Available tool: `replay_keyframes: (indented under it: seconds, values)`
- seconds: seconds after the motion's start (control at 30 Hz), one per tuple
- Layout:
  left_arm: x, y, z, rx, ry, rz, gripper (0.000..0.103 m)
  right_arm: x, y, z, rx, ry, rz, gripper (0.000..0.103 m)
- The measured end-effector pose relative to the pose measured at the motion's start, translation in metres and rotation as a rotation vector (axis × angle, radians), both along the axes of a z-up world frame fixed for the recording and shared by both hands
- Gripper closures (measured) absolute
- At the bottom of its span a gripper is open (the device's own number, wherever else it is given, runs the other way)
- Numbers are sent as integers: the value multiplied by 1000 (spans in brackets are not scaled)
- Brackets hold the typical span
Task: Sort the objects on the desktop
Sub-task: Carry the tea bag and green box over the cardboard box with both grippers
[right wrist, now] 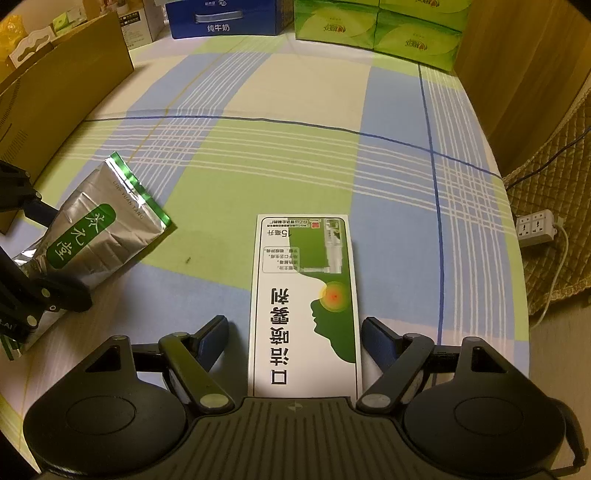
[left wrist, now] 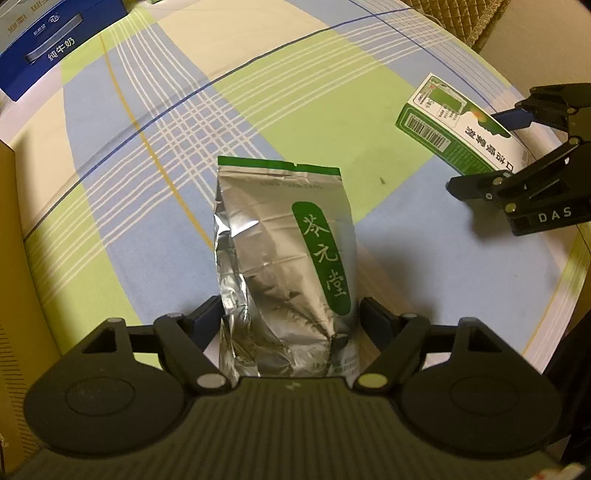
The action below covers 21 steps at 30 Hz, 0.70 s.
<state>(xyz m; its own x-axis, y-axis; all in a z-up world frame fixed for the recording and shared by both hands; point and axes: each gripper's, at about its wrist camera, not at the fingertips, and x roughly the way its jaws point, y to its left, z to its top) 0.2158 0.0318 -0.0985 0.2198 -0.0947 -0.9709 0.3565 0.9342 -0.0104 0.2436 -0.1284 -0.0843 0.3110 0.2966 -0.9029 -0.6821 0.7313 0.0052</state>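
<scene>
At the bottom of the left wrist view, the left gripper (left wrist: 290, 321) straddles a silver foil tea pouch with a green label (left wrist: 284, 266); its blue-padded fingers (left wrist: 207, 317) stand at either side of the pouch's lower end, and whether they press it cannot be told. The pouch lies on a tablecloth checked in green, blue and cream (left wrist: 147, 192). At 2 o'clock in that view the right gripper (left wrist: 491, 147) reaches over a flat white-and-green medicine carton (left wrist: 454, 129). At 11 o'clock, far back, sits a blue milk box with a carry slot (left wrist: 55, 48).

In the right wrist view, the right gripper (right wrist: 295, 332) has its jaws spread wide, a clear gap showing on each side of the carton (right wrist: 303, 295), which lies flat between them on the cloth (right wrist: 258, 147). The pouch (right wrist: 92, 236) lies at 9 o'clock with the left gripper (right wrist: 40, 254) around it. Farther off, a brown cardboard box (right wrist: 62, 96) stands at 10 o'clock, the blue milk box (right wrist: 221, 18) at 12 and green tissue packs (right wrist: 380, 26) at 1.
</scene>
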Motion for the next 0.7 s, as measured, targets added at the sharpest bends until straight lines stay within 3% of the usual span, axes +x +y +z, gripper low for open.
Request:
replay_keyframes:
  seconds: [0.13,0.17,0.33,0.7]
  values:
    - [2,2,3,-10,-1,-12,50,-2,0,4,3,-11,2,47]
    - [1,1,4,-9,-2,-14,51,-2,0,5,1,-15,2,49]
    - [-3,-5,7,12,-20,-35,57,-6,1,8,-8,-29,7,51]
    - [-15,-6,26,2,-38,-34,59,-23,-1,35,23,-71,17,51]
